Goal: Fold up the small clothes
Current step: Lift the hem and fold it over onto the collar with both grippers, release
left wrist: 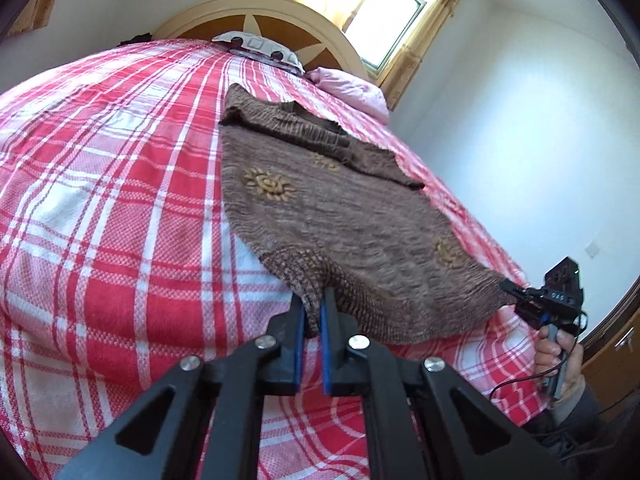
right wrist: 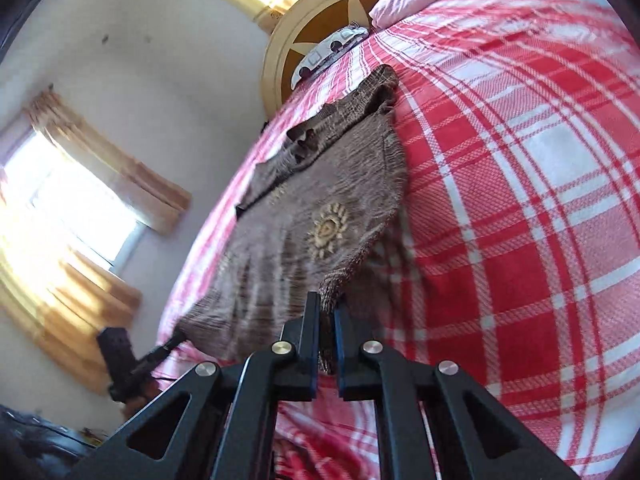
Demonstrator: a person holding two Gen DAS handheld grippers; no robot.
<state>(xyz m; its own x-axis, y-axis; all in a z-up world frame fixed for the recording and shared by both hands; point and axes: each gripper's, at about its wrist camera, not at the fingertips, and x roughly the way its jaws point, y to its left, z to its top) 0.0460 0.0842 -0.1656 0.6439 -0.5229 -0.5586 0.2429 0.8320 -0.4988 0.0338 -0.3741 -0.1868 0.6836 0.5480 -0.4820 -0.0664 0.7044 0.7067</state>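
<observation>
Step in hand looks like the start of a fold: both claws grip the hem corners of the brown sweater, which lies flat on the bed running forward from the claws toward the headboard. Left claw is nearly closed, pinching the ribbed hem corner right at its tips; right claw is likewise clamped on the opposite hem corner, cloth bunched between its fingers. Next move probably needs both corners lifted together and carried forward over the body toward the collar, keeping the hem taut so it doesn't sag or slip.
</observation>
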